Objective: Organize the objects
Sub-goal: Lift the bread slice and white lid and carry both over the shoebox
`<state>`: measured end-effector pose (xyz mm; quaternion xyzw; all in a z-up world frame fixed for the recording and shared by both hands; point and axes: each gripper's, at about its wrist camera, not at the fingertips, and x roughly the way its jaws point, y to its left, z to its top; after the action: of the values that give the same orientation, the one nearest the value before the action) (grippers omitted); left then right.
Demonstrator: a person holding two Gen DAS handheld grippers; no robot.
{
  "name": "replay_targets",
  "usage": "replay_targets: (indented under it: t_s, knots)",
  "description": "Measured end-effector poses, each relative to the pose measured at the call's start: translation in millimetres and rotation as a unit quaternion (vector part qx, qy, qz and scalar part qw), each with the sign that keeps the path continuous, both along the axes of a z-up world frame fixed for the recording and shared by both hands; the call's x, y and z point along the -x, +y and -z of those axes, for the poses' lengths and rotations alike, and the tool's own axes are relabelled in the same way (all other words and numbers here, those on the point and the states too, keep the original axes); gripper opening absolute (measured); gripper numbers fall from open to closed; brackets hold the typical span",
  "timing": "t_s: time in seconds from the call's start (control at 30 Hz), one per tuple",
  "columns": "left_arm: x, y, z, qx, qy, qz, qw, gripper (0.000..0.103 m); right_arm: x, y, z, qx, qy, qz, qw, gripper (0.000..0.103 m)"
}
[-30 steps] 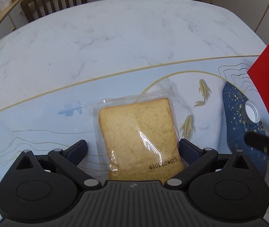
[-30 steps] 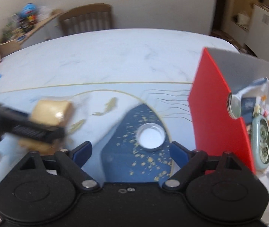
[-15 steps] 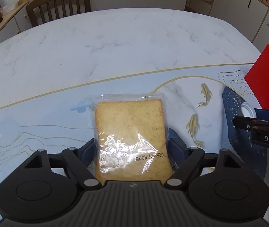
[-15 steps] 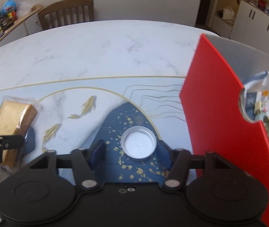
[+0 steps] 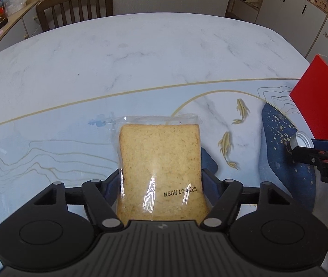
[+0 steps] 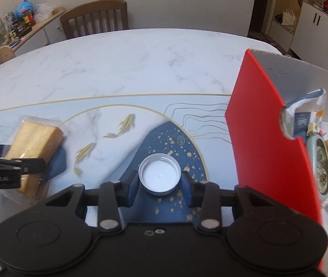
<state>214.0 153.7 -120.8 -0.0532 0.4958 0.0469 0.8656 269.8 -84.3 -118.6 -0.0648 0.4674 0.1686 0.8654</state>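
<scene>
With both claws closing, the left claw (image 5: 160, 180) squeezing the bagged bread (image 5: 159, 164) and the right claw (image 6: 159, 185) nipping the white lid (image 6: 159, 176), the slick wrapper may slip, or the shallow lid pop out toward the red box (image 6: 263, 143) at 3 o'clock.

Bare marble table (image 6: 141, 64) ahead; red box wall (image 6: 263, 143) blocks the right.

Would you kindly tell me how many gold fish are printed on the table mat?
2. The upper fish swims beside the gold arc; the lower fish lies below and left of it, nearer the bread. Others may be hidden under objects.
</scene>
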Motion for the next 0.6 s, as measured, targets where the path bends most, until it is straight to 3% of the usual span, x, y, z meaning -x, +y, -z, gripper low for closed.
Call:
replay_targets:
  t_s: [0.6]
  knots:
    - [34,-64,-73,0.057,-0.04,0.039,0.9968,0.071,53,-63,-75,-0.05,-0.021,-0.035,0.998,0.038]
